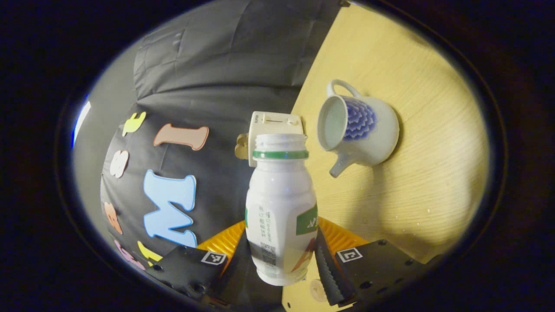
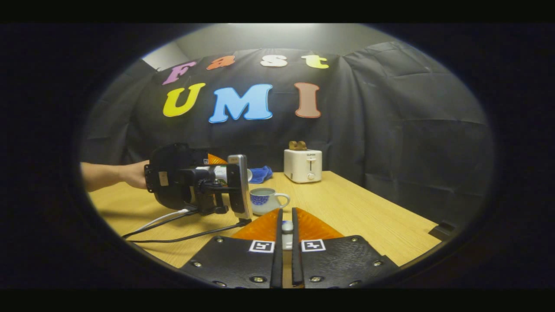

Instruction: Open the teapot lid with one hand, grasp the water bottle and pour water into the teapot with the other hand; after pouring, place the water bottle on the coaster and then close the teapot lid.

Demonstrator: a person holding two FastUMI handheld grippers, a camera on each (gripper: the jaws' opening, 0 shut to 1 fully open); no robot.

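Note:
My left gripper [image 1: 282, 249] is shut on a white water bottle [image 1: 281, 195] with a green neck ring and no cap. This view is rolled sideways, so the bottle lies about level, its mouth pointing past the teapot [image 1: 360, 130]. The white teapot with a blue pattern stands open on the wooden table [image 1: 433, 173]. In the right gripper view, the same teapot [image 2: 266, 200] sits just beyond my right gripper [image 2: 287, 212], whose fingers are closed on a small pale piece, apparently the lid [image 2: 287, 227]. A hand [image 2: 130, 174] holds the left gripper [image 2: 195, 182] left of the teapot.
A white toaster [image 2: 303, 165] stands at the back of the table, with a blue cloth [image 2: 260, 174] to its left. Cables [image 2: 173, 229] trail from the left gripper across the table. A small round disc [image 1: 318, 290] lies on the table under the bottle's base.

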